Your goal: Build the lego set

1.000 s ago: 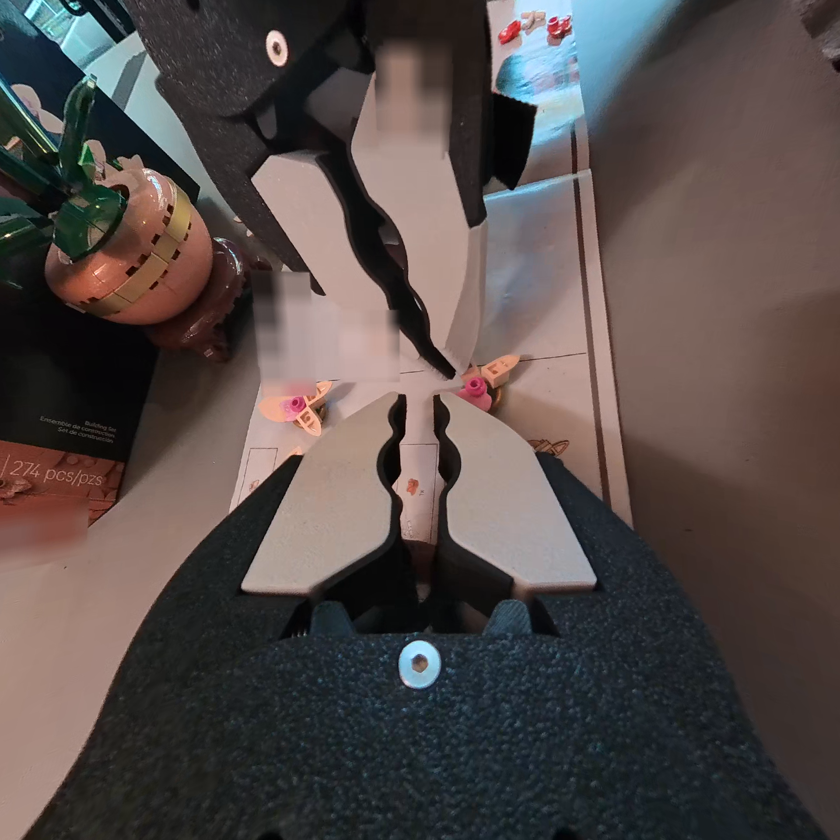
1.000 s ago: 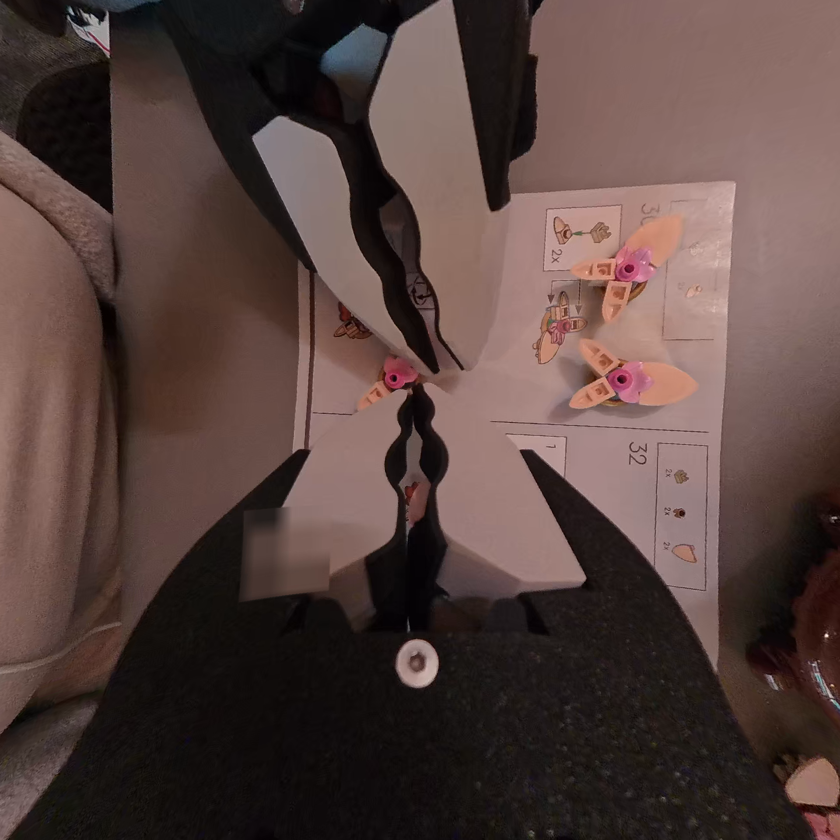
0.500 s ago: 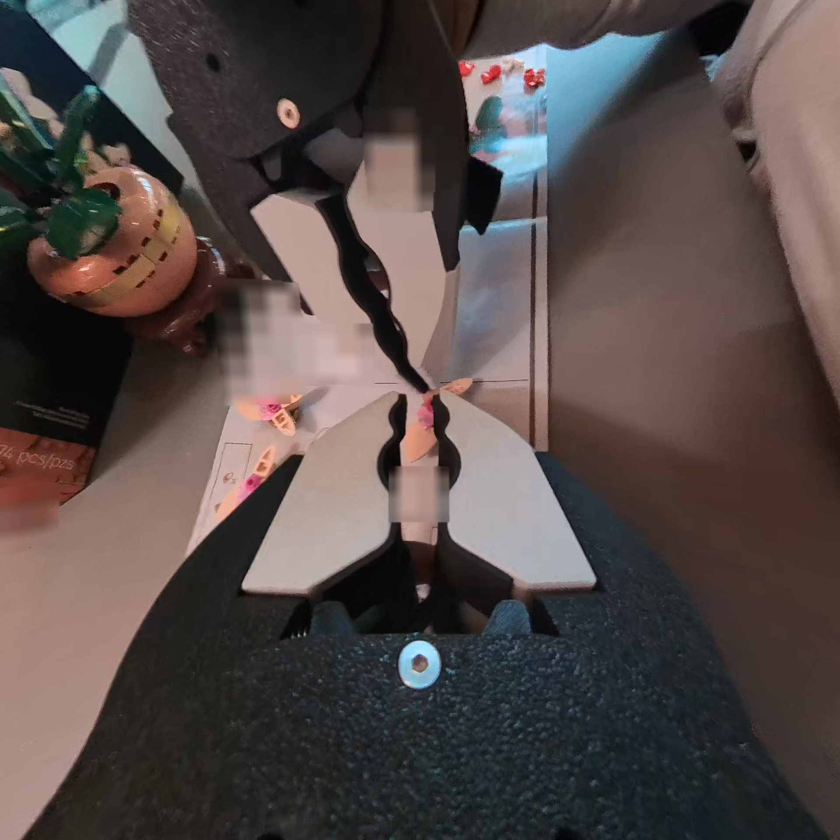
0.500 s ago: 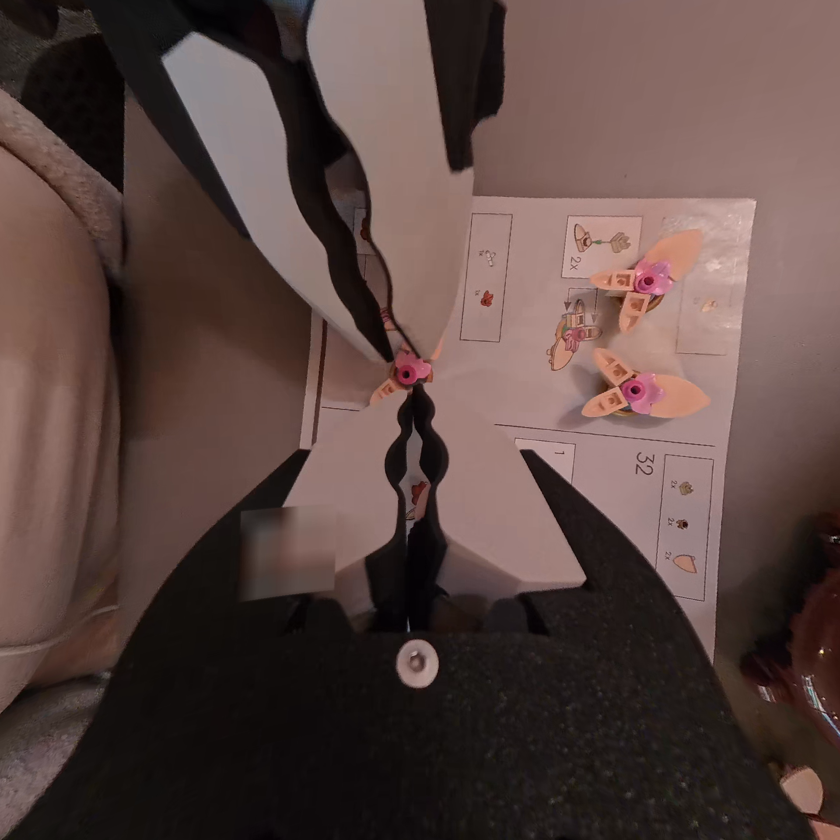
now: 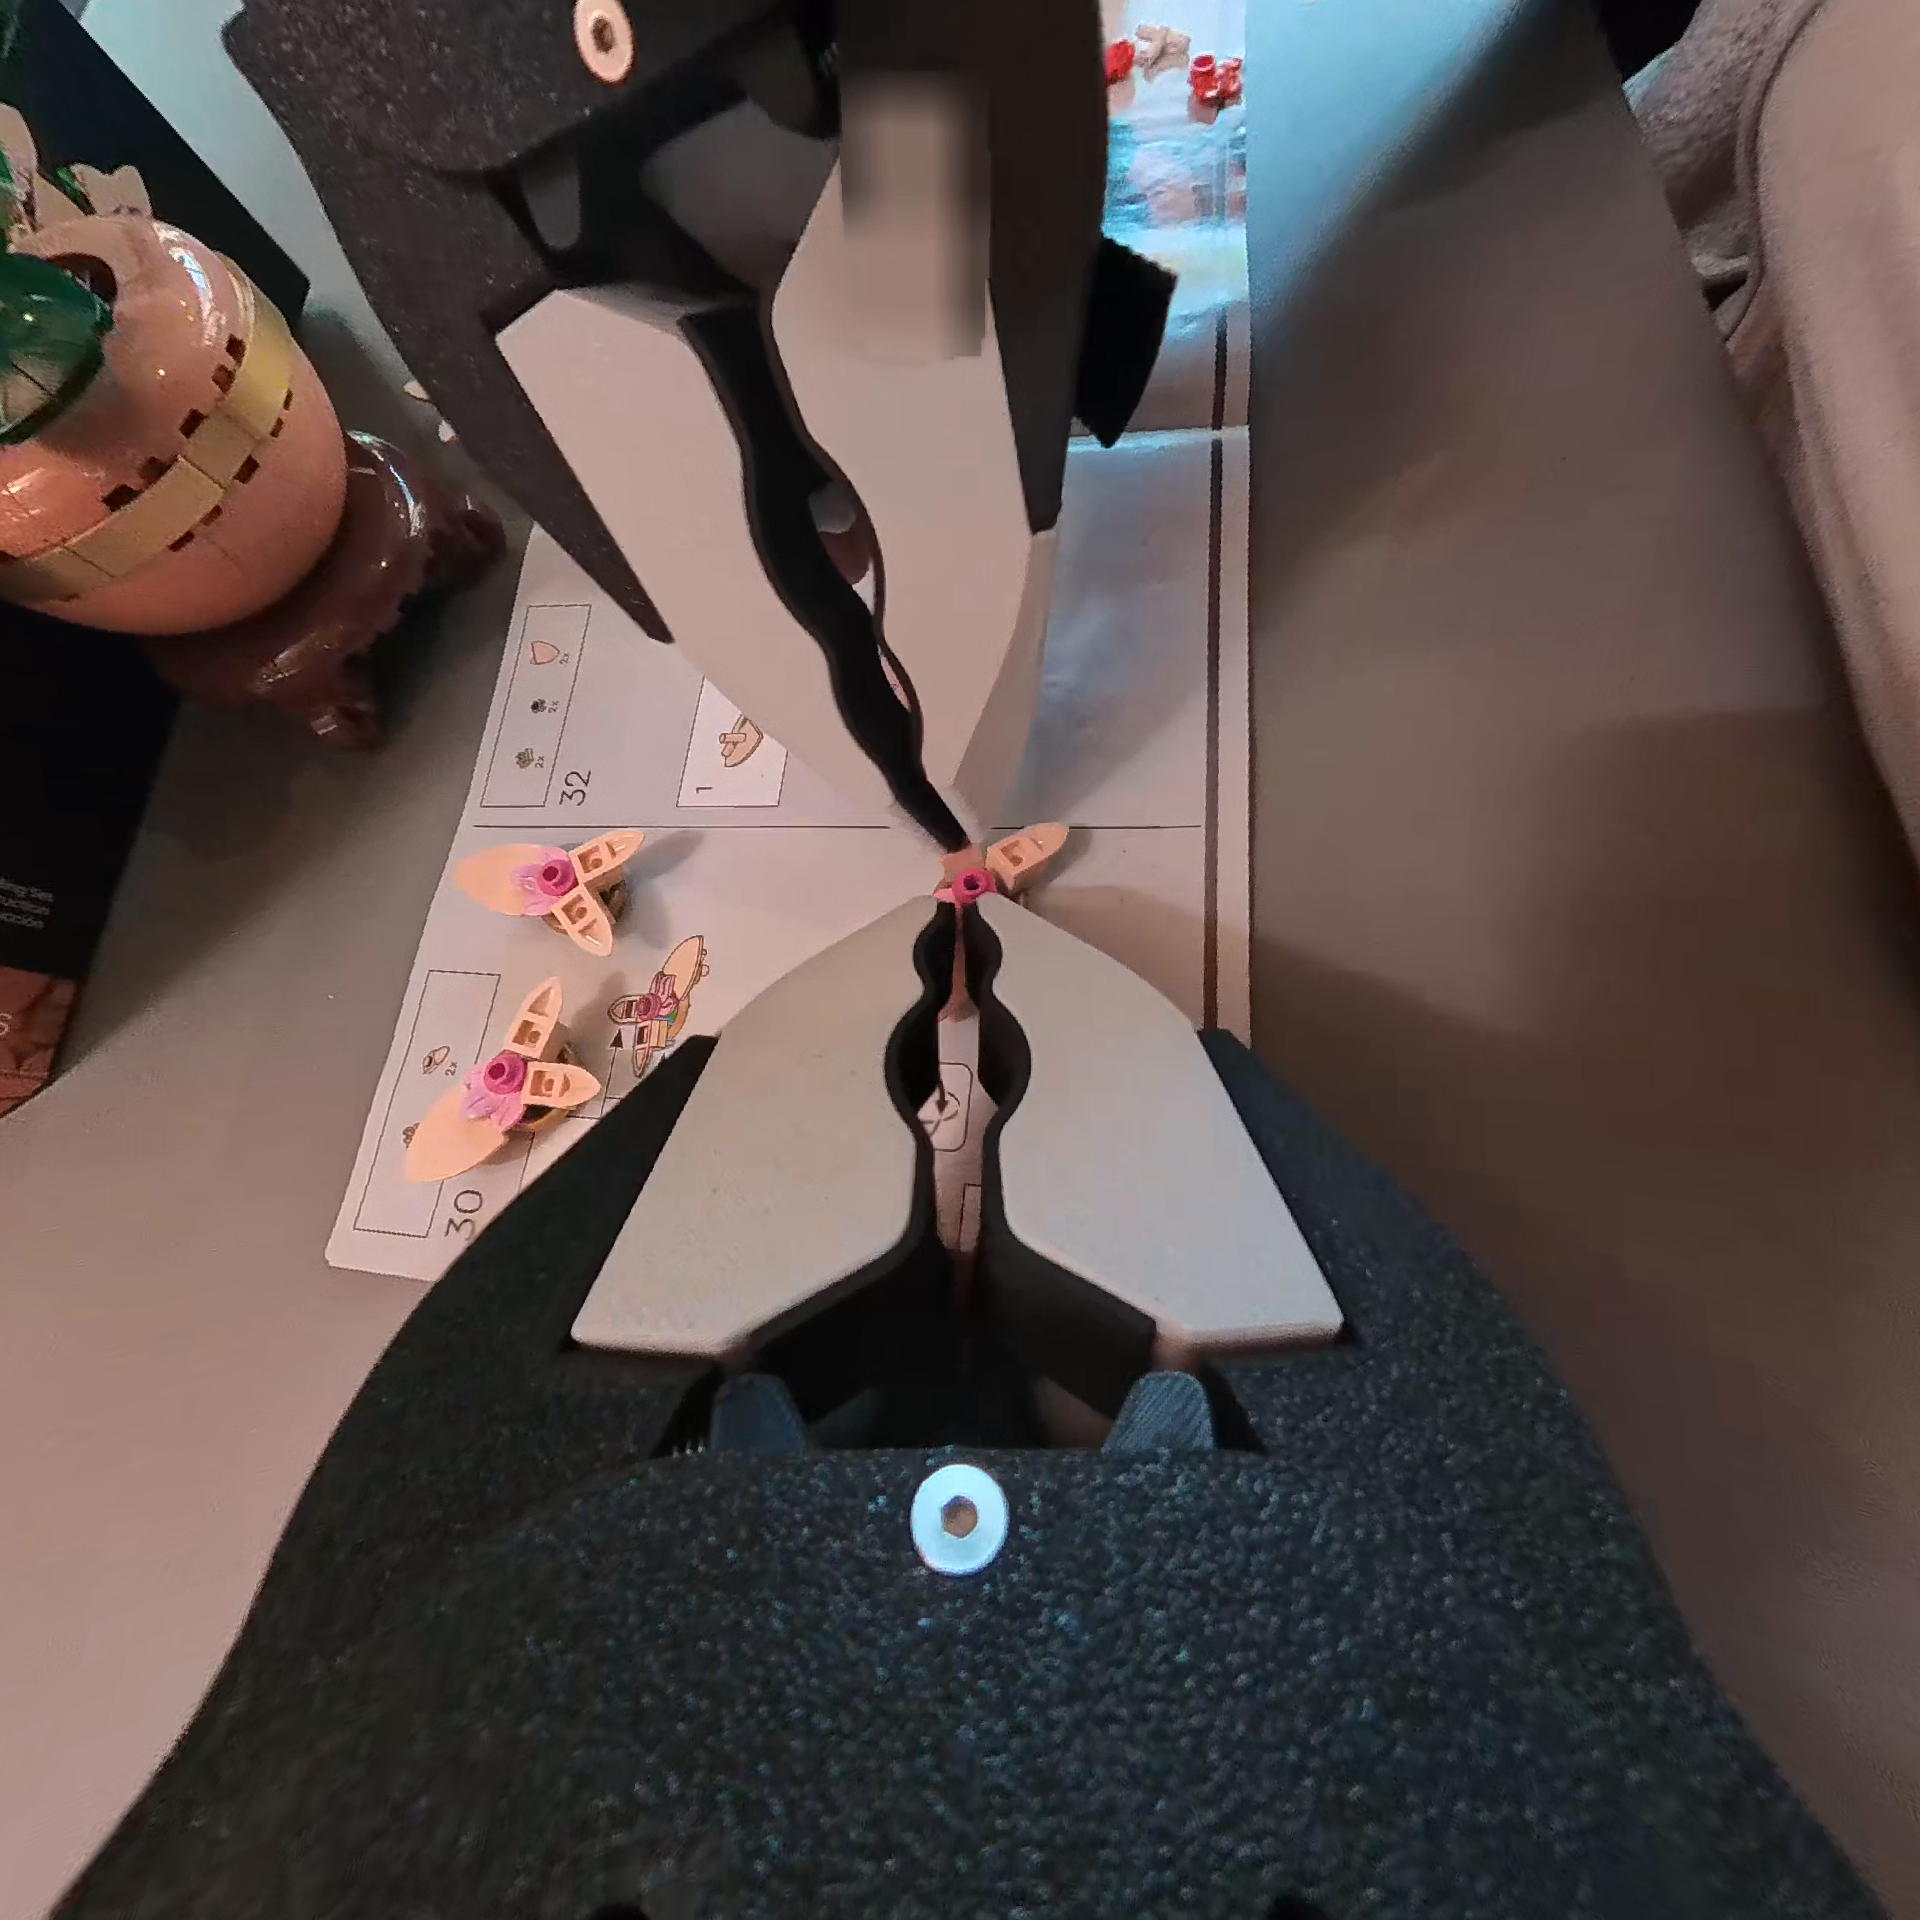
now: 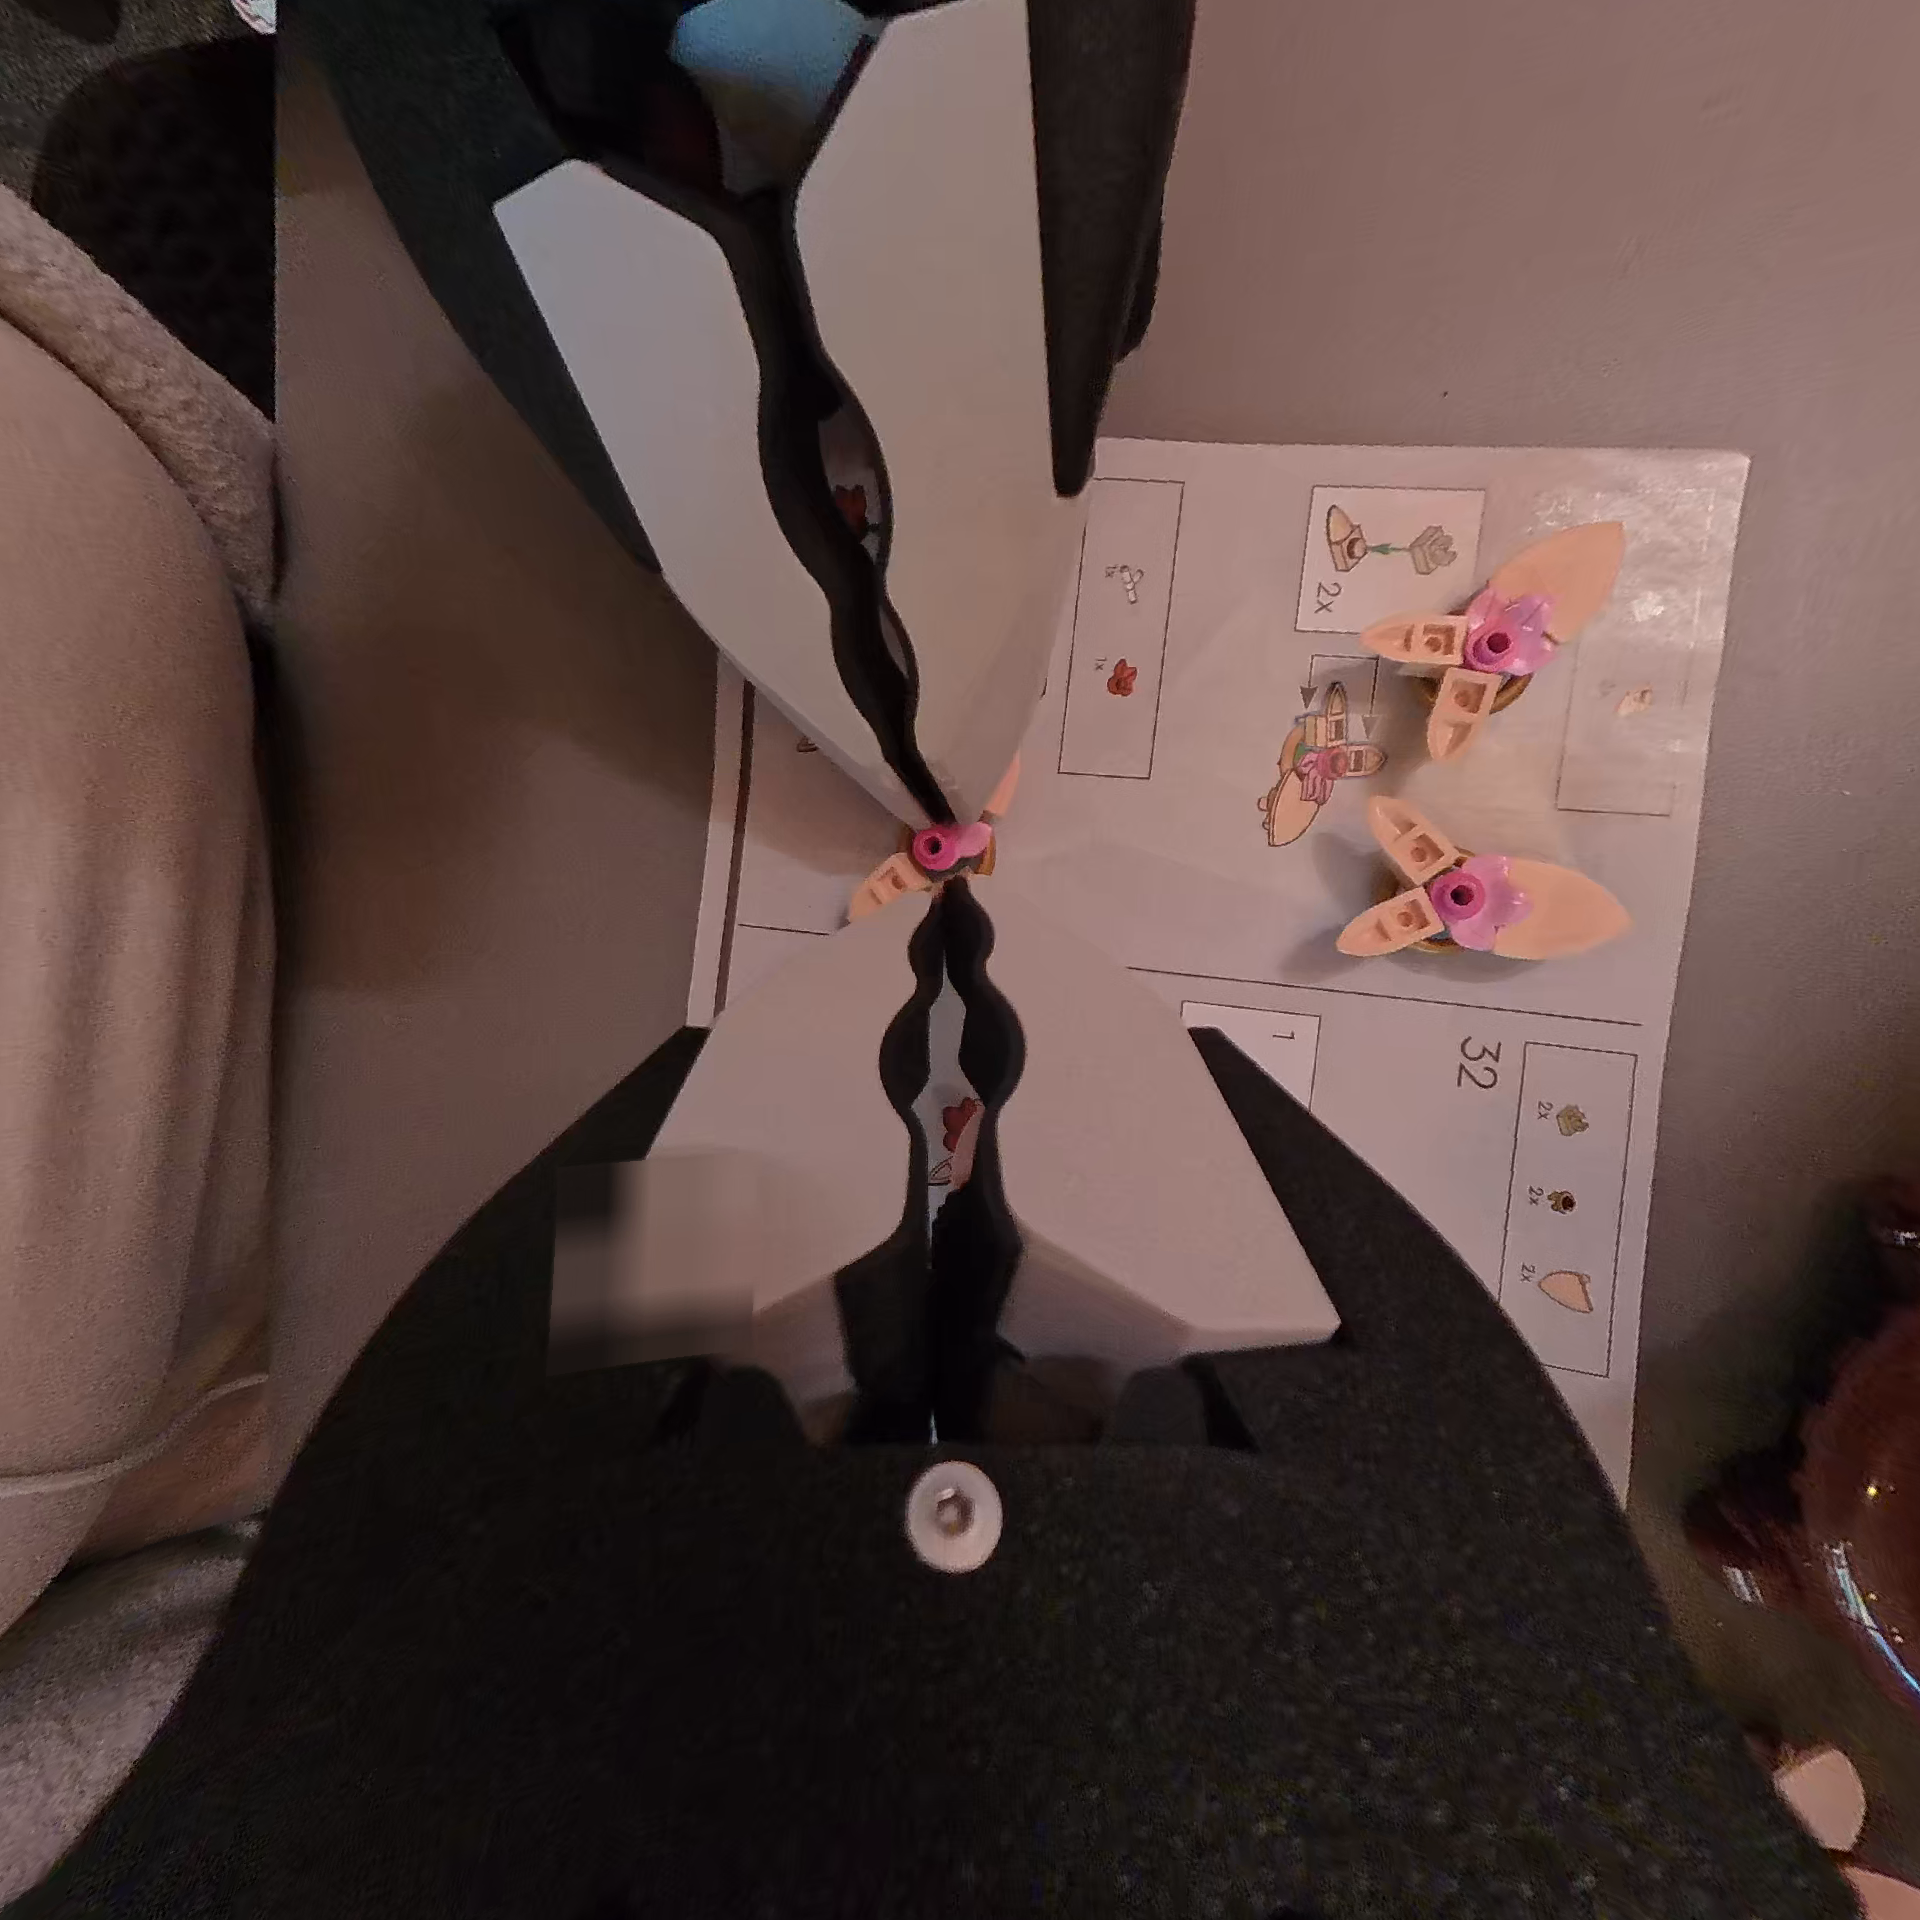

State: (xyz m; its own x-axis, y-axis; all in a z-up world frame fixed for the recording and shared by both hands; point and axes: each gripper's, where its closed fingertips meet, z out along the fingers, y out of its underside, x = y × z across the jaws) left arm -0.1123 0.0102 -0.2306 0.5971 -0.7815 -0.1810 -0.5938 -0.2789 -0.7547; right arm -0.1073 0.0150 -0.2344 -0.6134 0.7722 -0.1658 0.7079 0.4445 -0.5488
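A small flower (image 5: 968,883) with a magenta stud and tan petals is held just above the instruction booklet (image 5: 790,904). My left gripper (image 5: 961,916) is shut on its large tan petal, which shows between the fingers. My right gripper (image 5: 951,831) comes in from the top, shut, tips touching the flower's top. In the right wrist view the same flower (image 6: 935,847) sits between my right gripper (image 6: 951,904) below and my left gripper (image 6: 940,805) above. I cannot tell whether the right gripper grips any piece.
Two finished flowers (image 5: 551,894) (image 5: 509,1091) lie on the booklet (image 6: 1195,862), also seen from the right wrist (image 6: 1475,644) (image 6: 1465,899). A pink Lego pot (image 5: 156,416) on a brown stand and a black box (image 5: 62,727) are left. Red pieces (image 5: 1205,78) lie far off. A person's clothing (image 5: 1818,312) is right. Left and right tips are no more than a few centimetres apart. From either gripper's tips it is about 15 cm to the pink Lego pot (image 5: 156,416).
The flower lay on the booklet a second ago. My left gripper has closed on it and lifted it, and my right gripper's tips now meet it from the opposite side.
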